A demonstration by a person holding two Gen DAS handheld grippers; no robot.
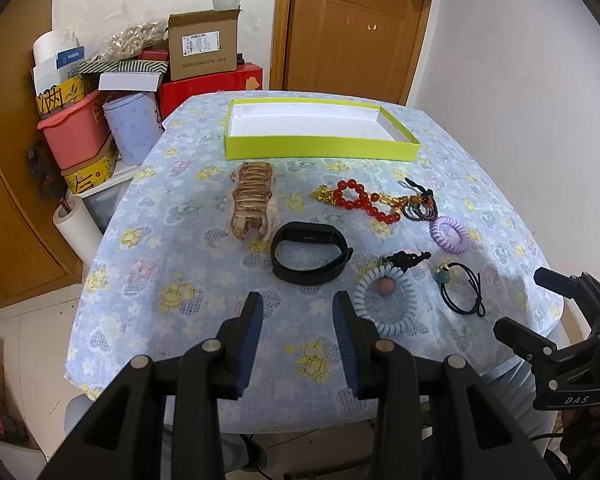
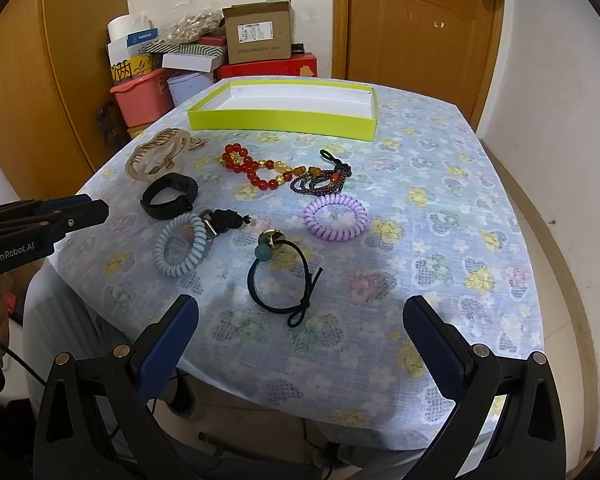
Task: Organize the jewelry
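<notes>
Jewelry is spread on a floral tablecloth (image 1: 172, 248) in front of an empty lime-green box (image 1: 320, 148) (image 2: 280, 120). My left gripper (image 1: 299, 312) hovers open over the near edge, with a black wristband (image 1: 284, 270) just beyond its fingertips and nothing between them. Around it lie a woven tan bracelet (image 1: 254, 204), red beads (image 1: 358, 198), dark beads (image 1: 418, 210), a purple coil tie (image 1: 448, 230) and a light-blue coil tie (image 1: 396, 322). My right gripper (image 2: 300, 306) stands wide open, low over the front of the table. A black hair tie (image 2: 252, 280) with a teal bead lies just ahead of it.
Boxes, a pink tub and paper rolls (image 1: 80, 128) are stacked on the floor left of the table. A wooden door (image 1: 352, 28) stands behind it. The cloth's right half (image 2: 440, 200) holds no jewelry. In the right wrist view the left gripper (image 2: 80, 210) reaches in from the left.
</notes>
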